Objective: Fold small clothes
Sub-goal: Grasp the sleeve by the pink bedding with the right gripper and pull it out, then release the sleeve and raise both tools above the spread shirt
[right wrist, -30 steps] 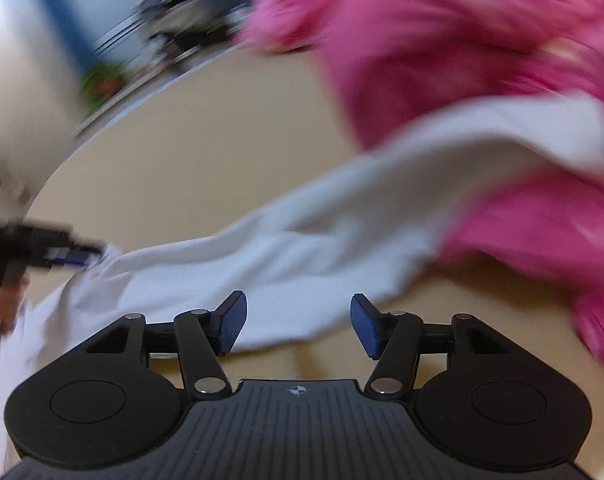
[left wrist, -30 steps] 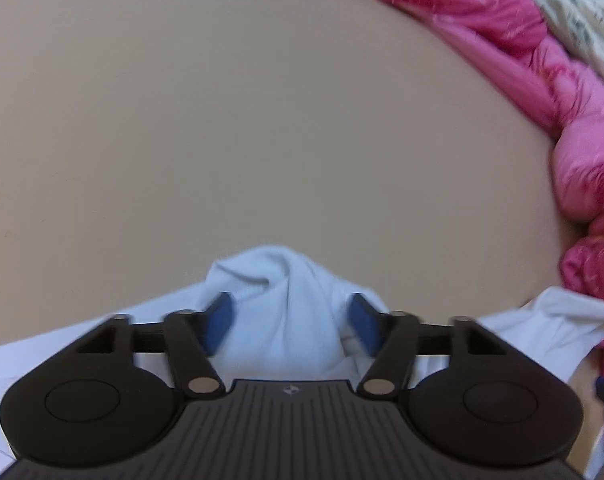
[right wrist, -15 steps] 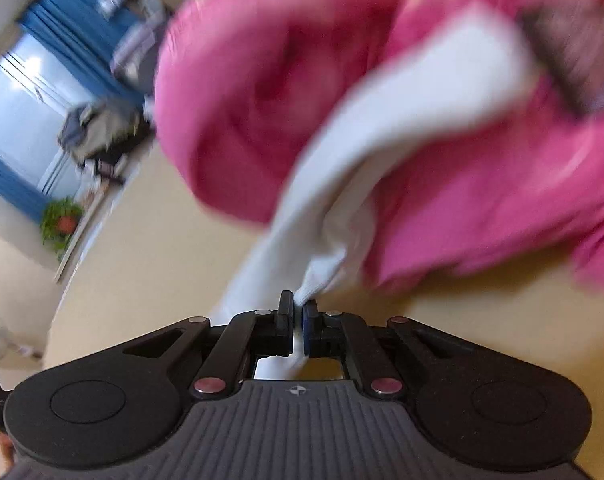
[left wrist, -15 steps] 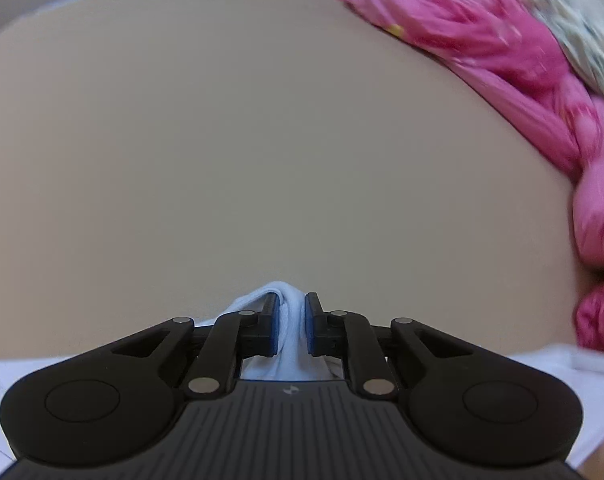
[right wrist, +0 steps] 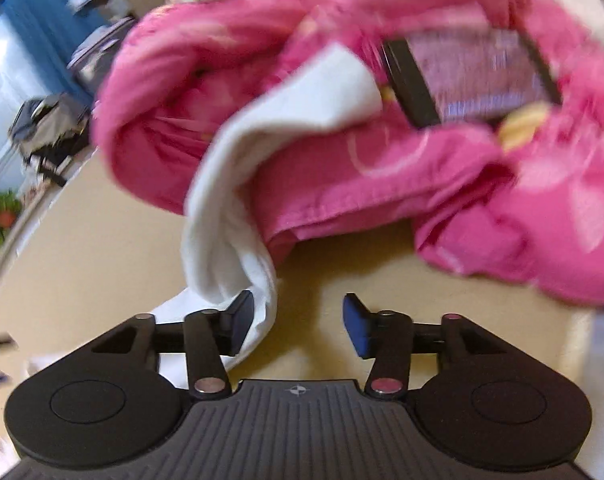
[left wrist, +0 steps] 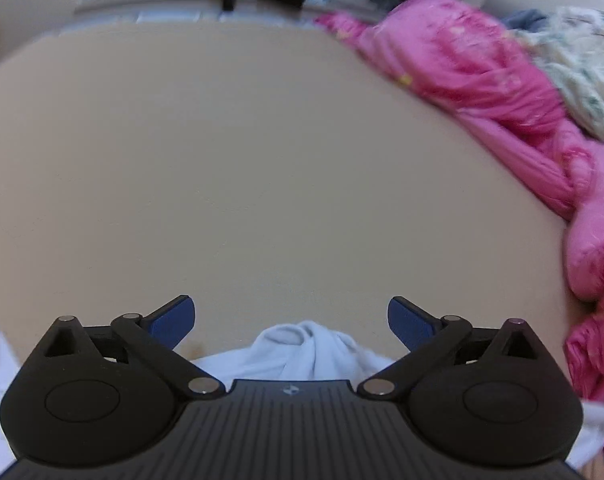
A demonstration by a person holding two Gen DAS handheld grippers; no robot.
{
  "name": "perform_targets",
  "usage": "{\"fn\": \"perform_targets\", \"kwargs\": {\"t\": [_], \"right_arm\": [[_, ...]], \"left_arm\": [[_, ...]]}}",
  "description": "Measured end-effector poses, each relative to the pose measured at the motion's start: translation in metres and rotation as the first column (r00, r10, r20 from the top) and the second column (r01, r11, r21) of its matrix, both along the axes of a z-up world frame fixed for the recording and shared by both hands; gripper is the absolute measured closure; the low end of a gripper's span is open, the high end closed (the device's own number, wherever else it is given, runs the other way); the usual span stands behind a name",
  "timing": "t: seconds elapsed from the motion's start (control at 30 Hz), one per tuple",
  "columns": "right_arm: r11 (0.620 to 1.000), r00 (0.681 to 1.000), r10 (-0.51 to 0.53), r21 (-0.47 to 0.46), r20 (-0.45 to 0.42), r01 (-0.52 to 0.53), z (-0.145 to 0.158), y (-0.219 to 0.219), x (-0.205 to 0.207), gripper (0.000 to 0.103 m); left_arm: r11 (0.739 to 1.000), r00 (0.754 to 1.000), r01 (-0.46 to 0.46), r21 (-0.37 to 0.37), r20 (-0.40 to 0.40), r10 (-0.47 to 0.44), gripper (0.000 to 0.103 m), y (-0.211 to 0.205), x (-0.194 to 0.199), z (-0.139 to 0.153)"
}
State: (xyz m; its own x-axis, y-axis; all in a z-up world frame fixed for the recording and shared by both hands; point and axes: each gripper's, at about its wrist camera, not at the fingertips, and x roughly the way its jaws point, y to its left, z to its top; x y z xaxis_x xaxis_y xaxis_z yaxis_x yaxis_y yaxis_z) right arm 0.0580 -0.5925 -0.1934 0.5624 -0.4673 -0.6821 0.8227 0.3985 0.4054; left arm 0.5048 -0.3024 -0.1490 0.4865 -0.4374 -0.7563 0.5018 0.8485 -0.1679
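Now both hand-held grippers, left (left wrist: 291,320) and right (right wrist: 298,326), are standing spread, jaws just opening, releasing the white garment (left wrist: 310,350) onto the tan worktop (left wrist: 241,168), probably for regripping.

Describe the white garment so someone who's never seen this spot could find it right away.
Start at the beige surface and find the pink bedding heaped along its edge. The white garment trails off that heap onto the beige. It is the only plain white cloth beside bright pink.
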Motion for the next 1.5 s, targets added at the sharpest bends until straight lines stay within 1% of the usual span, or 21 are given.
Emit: {"fn": "perform_targets", "kwargs": {"t": [0.03, 0.1, 0.17, 0.23, 0.27, 0.37, 0.43, 0.53, 0.6, 0.63, 0.7, 0.73, 0.8, 0.93, 1.0, 1.07, 1.13, 1.23, 1.33, 1.43, 1.5], "right_arm": [[0.999, 1.0, 0.016, -0.036, -0.017, -0.016, 0.008, 0.009, -0.002, 0.048], [0.993, 0.998, 0.063, -0.1, -0.017, -0.064, 0.024, 0.026, -0.007, 0.043], [0.98, 0.99, 0.143, -0.139, -0.01, -0.143, 0.034, 0.04, -0.022, 0.043], [0.957, 0.971, 0.239, -0.168, -0.013, -0.238, 0.043, 0.07, -0.019, 0.043], [0.943, 0.959, 0.281, -0.179, -0.016, -0.28, 0.05, 0.083, -0.016, 0.043], [0.878, 0.901, 0.432, -0.212, -0.031, -0.428, 0.072, 0.131, -0.004, 0.04], [0.831, 0.856, 0.516, -0.224, -0.035, -0.51, 0.082, 0.163, 0.001, 0.035], [0.763, 0.791, 0.611, -0.235, -0.044, -0.602, 0.097, 0.211, 0.006, 0.033], [0.73, 0.754, 0.655, -0.221, -0.039, -0.646, 0.112, 0.24, 0.006, 0.033], [0.719, 0.742, 0.67, -0.219, -0.033, -0.659, 0.119, 0.251, 0.006, 0.033], [0.694, 0.718, 0.695, -0.227, -0.036, -0.683, 0.136, 0.276, 0.001, 0.032], [0.685, 0.711, 0.702, -0.236, -0.04, -0.689, 0.145, 0.285, -0.002, 0.032], [0.665, 0.697, 0.716, -0.261, -0.046, -0.7, 0.162, 0.31, -0.014, 0.029], [0.643, 0.692, 0.718, -0.308, -0.078, -0.701, 0.184, 0.337, -0.04, 0.022], [0.631, 0.687, 0.72, -0.319, -0.099, -0.707, 0.191, 0.352, -0.053, 0.02], [0.622, 0.679, 0.729, -0.327, -0.09, -0.712, 0.194, 0.362, -0.068, 0.018], [0.614, 0.668, 0.74, -0.322, -0.083, -0.72, 0.196, 0.37, -0.081, 0.016], [0.593, 0.646, 0.757, -0.313, -0.097, -0.742, 0.196, 0.381, -0.094, 0.016], [0.593, 0.648, 0.755, -0.319, -0.097, -0.739, 0.194, 0.389, -0.103, 0.016], [0.601, 0.651, 0.75, -0.295, -0.114, -0.743, 0.189, 0.393, -0.105, 0.016], [0.597, 0.648, 0.75, -0.283, -0.133, -0.75, 0.186, 0.395, -0.102, 0.016]], "left_arm": [[1.0, 1.0, 0.018, 0.0, 0.008, -0.018, 0.0, 0.011, -0.009, 0.005], [1.0, 0.999, 0.014, 0.028, 0.03, -0.014, 0.0, 0.033, -0.029, 0.01], [0.994, 0.998, -0.015, 0.108, 0.062, 0.008, 0.0, 0.062, -0.055, 0.009], [0.98, 0.995, -0.037, 0.197, 0.096, 0.019, 0.0, 0.101, -0.093, 0.008], [0.969, 0.993, -0.039, 0.242, 0.116, 0.011, 0.0, 0.118, -0.111, 0.007], [0.922, 0.984, -0.063, 0.382, 0.178, -0.006, 0.0, 0.173, -0.17, 0.008], [0.897, 0.983, -0.1, 0.431, 0.183, 0.021, 0.0, 0.214, -0.203, 0.011], [0.89, 0.981, -0.178, 0.421, 0.143, 0.129, 0.0, 0.274, -0.237, 0.026], [0.886, 0.965, -0.263, 0.383, 0.124, 0.232, 0.0, 0.316, -0.255, 0.04], [0.882, 0.955, -0.298, 0.366, 0.124, 0.271, 0.0, 0.332, -0.263, 0.047], [0.856, 0.924, -0.381, 0.35, 0.145, 0.352, 0.0, 0.358, -0.279, 0.061], [0.842, 0.914, -0.405, 0.356, 0.161, 0.372, 0.0, 0.367, -0.287, 0.067], [0.834, 0.908, -0.418, 0.36, 0.183, 0.376, 0.0, 0.38, -0.306, 0.08], [0.832, 0.9, -0.434, 0.346, 0.219, 0.378, 0.0, 0.391, -0.341, 0.104], [0.845, 0.9, -0.429, 0.32, 0.227, 0.371, 0.0, 0.397, -0.36, 0.113], [0.85, 0.9, -0.429, 0.306, 0.23, 0.371, 0.0, 0.405, -0.38, 0.122], [0.848, 0.887, -0.454, 0.275, 0.236, 0.398, 0.0, 0.414, -0.394, 0.128], [0.829, 0.863, -0.498, 0.254, 0.241, 0.444, 0.0, 0.436, -0.402, 0.13], [0.821, 0.846, -0.519, 0.238, 0.284, 0.452, 0.0, 0.459, -0.402, 0.131], [0.802, 0.824, -0.552, 0.227, 0.293, 0.485, 0.0, 0.483, -0.387, 0.13], [0.777, 0.797, -0.596, 0.201, 0.269, 0.541, 0.0, 0.503, -0.368, 0.126]]}}
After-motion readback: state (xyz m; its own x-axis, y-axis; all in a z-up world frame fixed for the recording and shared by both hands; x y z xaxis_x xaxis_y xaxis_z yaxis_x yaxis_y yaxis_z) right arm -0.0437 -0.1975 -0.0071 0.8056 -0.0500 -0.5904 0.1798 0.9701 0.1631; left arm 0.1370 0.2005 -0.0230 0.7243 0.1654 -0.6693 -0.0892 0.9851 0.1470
